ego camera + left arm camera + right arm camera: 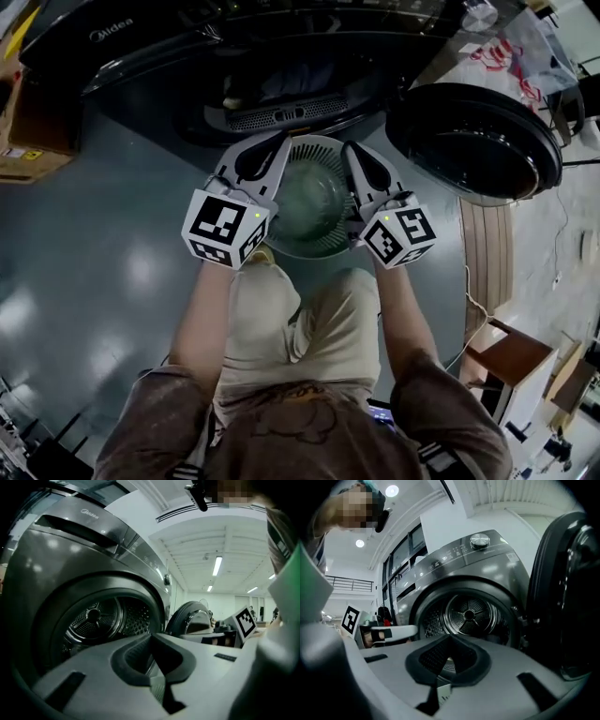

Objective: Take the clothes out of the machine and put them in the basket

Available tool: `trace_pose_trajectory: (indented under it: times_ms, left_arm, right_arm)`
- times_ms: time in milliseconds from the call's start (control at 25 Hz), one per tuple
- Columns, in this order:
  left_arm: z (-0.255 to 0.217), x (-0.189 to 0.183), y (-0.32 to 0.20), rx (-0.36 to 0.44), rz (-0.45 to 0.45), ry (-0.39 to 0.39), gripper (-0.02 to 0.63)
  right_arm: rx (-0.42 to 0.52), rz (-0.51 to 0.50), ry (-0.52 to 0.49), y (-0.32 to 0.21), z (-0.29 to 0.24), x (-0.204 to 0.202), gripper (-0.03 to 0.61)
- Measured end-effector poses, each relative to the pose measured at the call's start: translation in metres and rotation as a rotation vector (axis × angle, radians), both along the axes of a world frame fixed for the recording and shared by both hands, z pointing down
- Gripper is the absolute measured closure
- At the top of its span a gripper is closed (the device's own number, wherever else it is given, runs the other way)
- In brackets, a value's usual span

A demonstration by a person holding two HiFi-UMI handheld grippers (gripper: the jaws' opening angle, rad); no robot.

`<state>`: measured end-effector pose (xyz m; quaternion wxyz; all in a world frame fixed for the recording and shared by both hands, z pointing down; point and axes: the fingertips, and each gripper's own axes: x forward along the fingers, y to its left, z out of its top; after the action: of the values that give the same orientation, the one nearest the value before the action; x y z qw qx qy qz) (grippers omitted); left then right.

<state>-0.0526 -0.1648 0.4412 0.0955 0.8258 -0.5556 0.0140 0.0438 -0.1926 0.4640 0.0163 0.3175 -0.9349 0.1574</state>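
Pressing its jaws tip to tip, the left gripper (280,141) sits just left of the green basket (319,145). The right gripper (348,146) is closed the same way just right of it. Beyond stands the washer (141,47), its door (473,141) swung open. Clothes cannot be made out in the drum (469,613).

The brand name "Midea" (111,33) stands in pale letters on the dark upper front of the washing machine (169,52), at 11 o'clock in the head view. The left gripper view shows the same word at 11 o'clock. The left marker cube (225,228) and right marker cube (400,235) carry black-and-white square codes, with no letters. The control panel print (454,555), at 12 o'clock in the right gripper view, is too small to read.
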Motion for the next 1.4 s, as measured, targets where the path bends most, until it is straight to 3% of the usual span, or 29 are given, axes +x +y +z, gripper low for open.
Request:
trace_pose_trajectory:
  times_ms: [280,600,840,1160,1400]
  left_arm:
    - [0.047,-0.010,0.003,0.040,-0.029,0.024,0.606]
    - [0.072,0.008,0.014,0.063,0.006,0.018,0.606]
    - [0.064,0.009,0.017,0.082,-0.016,0.036,0.606]
    - [0.050,0.009,0.019,0.062,-0.018,-0.001,0.606]
    - [0.065,0.019,0.028,0.042,-0.007,0.007,0.606]
  right_arm:
    - [0.047,-0.045,0.006,0.000,0.054,0.000,0.581]
    - [0.086,-0.081,-0.009,0.012,0.076,-0.001,0.581]
    - [0.095,-0.081,-0.022,0.010,0.077,0.001,0.581]
    - [0.118,-0.091,-0.020,0.003,0.070,-0.002,0.581]
    - [0.131,-0.086,0.024,0.008,0.077,-0.008,0.581]
